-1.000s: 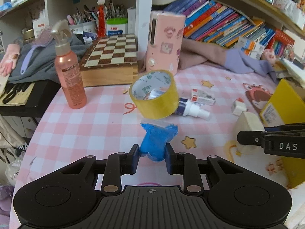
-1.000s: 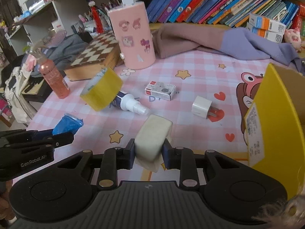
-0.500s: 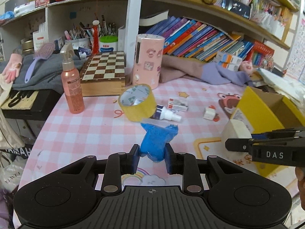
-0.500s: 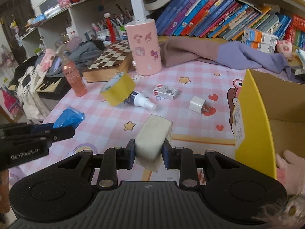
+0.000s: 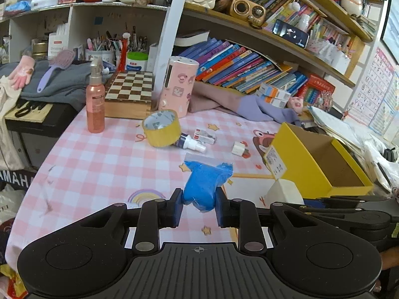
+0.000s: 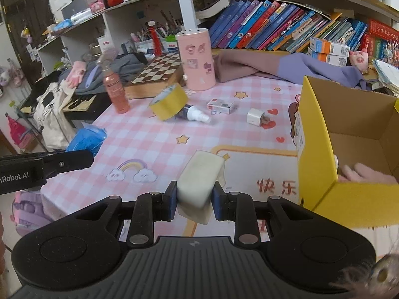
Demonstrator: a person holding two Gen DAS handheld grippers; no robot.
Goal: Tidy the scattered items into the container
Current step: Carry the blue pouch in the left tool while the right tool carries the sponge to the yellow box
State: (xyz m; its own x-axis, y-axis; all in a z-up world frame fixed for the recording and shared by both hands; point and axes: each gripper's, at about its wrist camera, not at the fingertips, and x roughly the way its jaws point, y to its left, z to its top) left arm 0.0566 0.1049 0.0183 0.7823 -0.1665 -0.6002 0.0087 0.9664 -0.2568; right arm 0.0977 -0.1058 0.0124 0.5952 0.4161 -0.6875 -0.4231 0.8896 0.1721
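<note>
Pink checked tablecloth (image 5: 99, 159), bookshelves (image 5: 249, 67) behind.

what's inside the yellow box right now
The yellow box shows bare brown cardboard and a pink thing at its near wall. That wall hides the floor's near part.

A tall pink plastic spray bottle with a grey pump head (image 5: 95, 104) is standing upright near the left edge of the pink-and-white checked tabletop (image 5: 99, 164), just beside a wooden chessboard box (image 5: 129, 94). A pink cylindrical holder with cartoon stickers (image 6: 198, 59) is standing next to that box, and a mauve-and-lilac cloth (image 6: 274, 67) is lying crumpled beside it below a row of leaning colourful books (image 5: 239, 67). A lilac hairbrush (image 5: 56, 67) is resting on grey fabric (image 5: 62, 87) off to the left.
</note>
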